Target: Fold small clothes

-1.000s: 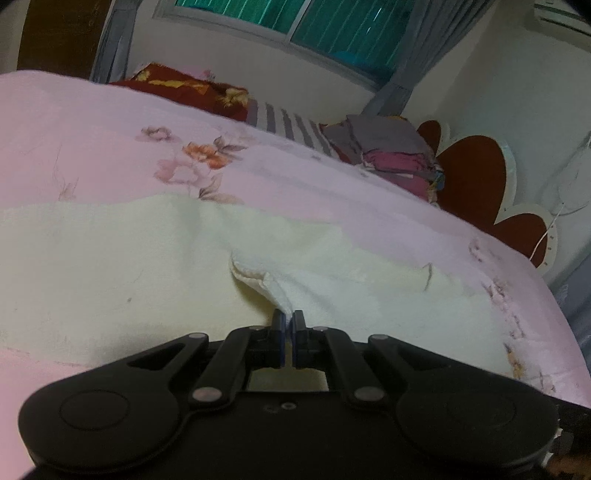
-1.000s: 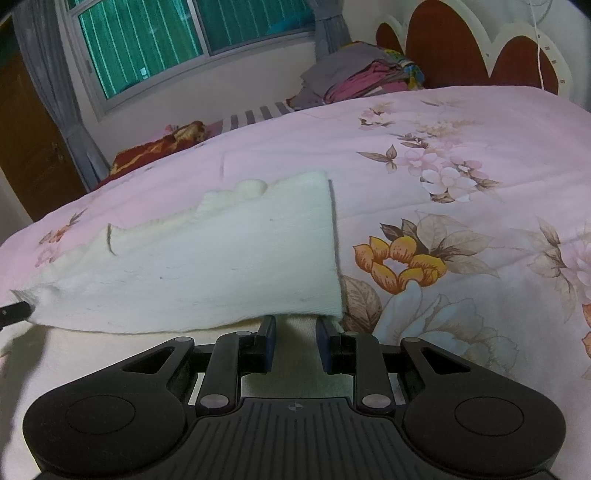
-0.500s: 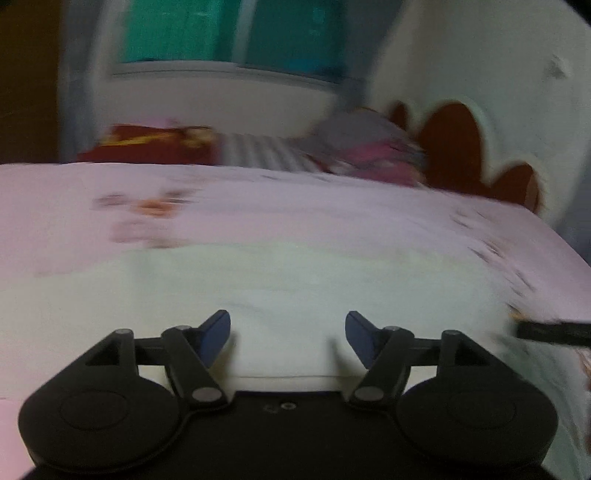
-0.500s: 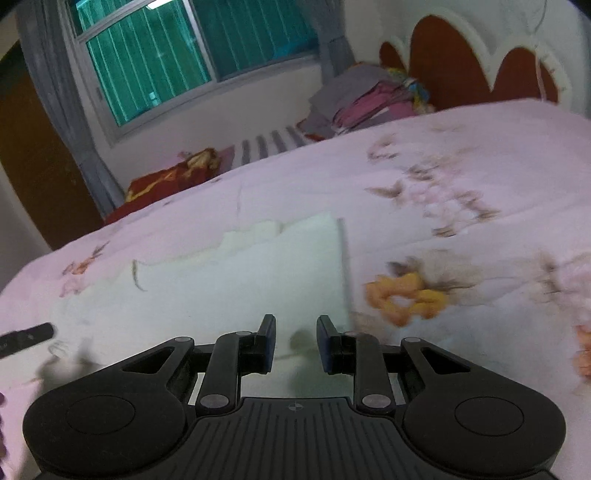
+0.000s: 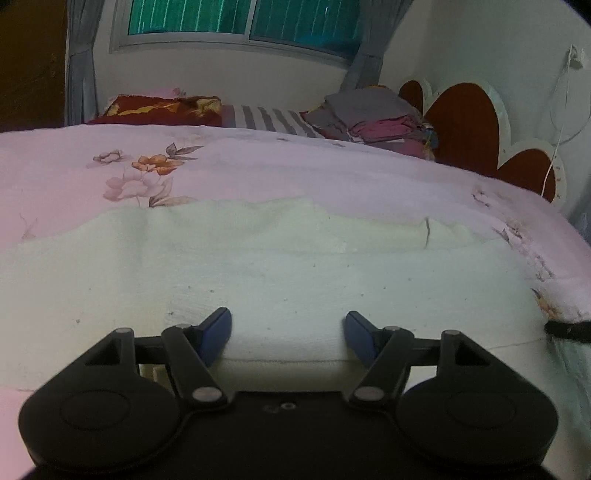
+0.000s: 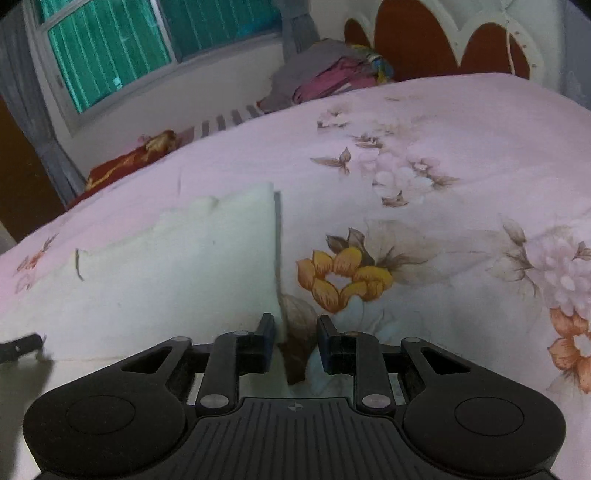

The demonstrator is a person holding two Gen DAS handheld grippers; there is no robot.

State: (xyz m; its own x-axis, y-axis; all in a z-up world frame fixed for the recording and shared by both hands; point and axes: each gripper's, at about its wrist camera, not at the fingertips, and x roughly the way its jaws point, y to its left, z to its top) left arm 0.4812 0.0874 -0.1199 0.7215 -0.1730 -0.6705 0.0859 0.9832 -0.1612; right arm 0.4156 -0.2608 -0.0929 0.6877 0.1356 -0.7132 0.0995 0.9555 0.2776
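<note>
A cream cloth [image 5: 280,266] lies flat on the pink floral bedspread [image 5: 258,166], with a folded layer on top. My left gripper [image 5: 288,328] hovers over the cloth's near edge, open wide, with nothing pinched between its blue pads [image 5: 218,330]. In the right wrist view the same cloth [image 6: 177,273] fills the left side and its straight right edge runs toward me. My right gripper [image 6: 295,332] sits at the cloth's near right corner, its jaws a little apart and holding nothing. The other gripper's black tip shows at each view's edge [image 5: 569,328] [image 6: 18,345].
A stack of folded clothes [image 5: 376,114] sits by the red and white headboard [image 5: 469,125]. A dark red pillow [image 5: 159,109] and a striped one [image 5: 269,118] lie under the window [image 5: 240,18]. A white cable [image 5: 557,133] hangs on the right wall.
My left gripper let go of the pinched-up fold and opened wide; the cloth now lies flat. The right gripper slid a little to the right, to the cloth's corner.
</note>
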